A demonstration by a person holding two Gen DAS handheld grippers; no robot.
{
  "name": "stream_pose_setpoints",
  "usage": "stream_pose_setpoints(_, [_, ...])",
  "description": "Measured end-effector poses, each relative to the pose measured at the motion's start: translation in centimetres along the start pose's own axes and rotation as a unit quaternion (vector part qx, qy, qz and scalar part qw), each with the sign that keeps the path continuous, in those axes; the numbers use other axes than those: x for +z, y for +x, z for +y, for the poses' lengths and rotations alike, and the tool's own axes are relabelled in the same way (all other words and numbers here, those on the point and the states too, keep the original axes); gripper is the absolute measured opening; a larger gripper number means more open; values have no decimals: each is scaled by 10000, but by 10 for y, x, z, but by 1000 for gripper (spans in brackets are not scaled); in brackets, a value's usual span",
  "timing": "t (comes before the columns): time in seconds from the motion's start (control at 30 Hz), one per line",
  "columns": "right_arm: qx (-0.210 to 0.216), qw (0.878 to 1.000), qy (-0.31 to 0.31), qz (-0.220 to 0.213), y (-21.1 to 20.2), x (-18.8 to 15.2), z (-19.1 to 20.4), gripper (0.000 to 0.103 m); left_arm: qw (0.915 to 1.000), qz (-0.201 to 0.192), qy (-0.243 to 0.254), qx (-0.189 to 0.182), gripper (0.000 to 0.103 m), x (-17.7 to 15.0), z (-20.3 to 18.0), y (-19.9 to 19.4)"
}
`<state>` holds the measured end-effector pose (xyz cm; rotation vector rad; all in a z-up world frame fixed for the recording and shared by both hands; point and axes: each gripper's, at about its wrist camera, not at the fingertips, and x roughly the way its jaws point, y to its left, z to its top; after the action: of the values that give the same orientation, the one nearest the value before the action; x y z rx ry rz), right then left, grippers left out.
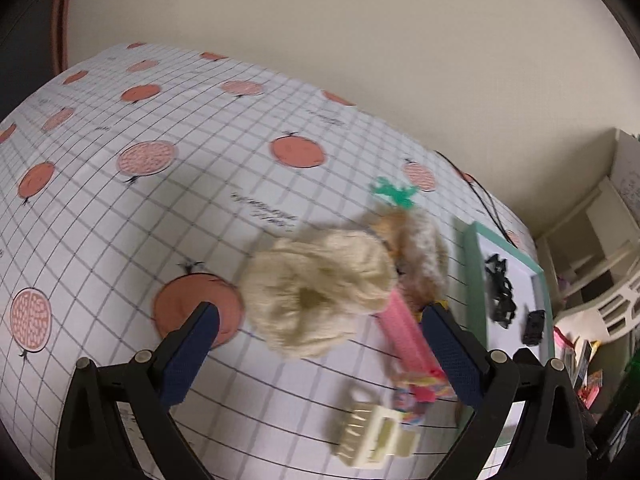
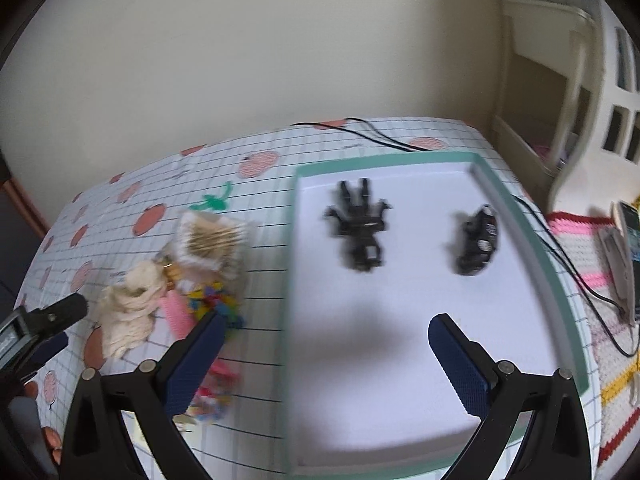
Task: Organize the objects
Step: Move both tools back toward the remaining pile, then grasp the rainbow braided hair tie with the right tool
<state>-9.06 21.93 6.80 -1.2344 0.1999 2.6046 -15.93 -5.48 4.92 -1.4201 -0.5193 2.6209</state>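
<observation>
Left gripper fingers spread wide, I see nothing held; it hangs over a cream scrunchie, with a pink comb and cream hair claw just beside on the tablecloth. Right gripper also wide and empty, above the green-rimmed tray holding two black clips, well apart.

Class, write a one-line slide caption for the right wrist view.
Open right gripper hovers over a green-rimmed tray holding two black hair clips.
</observation>
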Motion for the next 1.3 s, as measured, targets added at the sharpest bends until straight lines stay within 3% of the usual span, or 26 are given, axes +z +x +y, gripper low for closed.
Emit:
stream_pose_setpoints(0.2, [361,9991,-226,67,4,-3,30,103,9992,141,-363,23,101,2,18,3])
stream_pose_setpoints(0.3, [504,9977,-421,160,6,-4,45,103,9993,331,-171,60,101,1,16,5])
stream_pose_setpoints(0.47, [574,9949,-739,374,9,-6,61,103,9957,730,199,544,101,-5,9,13])
stream_pose_setpoints(0.57, [713,9925,-865,484,9,-8,68,103,9925,1016,7,675,101,-9,13,15])
stream_pose_setpoints(0.67, [745,9901,-1070,519,9,-11,75,101,9890,1343,-265,557,101,-13,19,19])
stream_pose_setpoints(0.87, [711,9882,-1192,651,13,-14,78,86,9837,1615,-253,748,101,-22,18,20])
stream_pose_setpoints(1.03, [847,9884,-1006,762,16,-12,73,76,9816,1744,-480,609,101,-25,23,19])
stream_pose_setpoints(1.3, [937,9866,-897,989,22,-14,70,60,9778,1976,-214,657,100,-33,14,22])
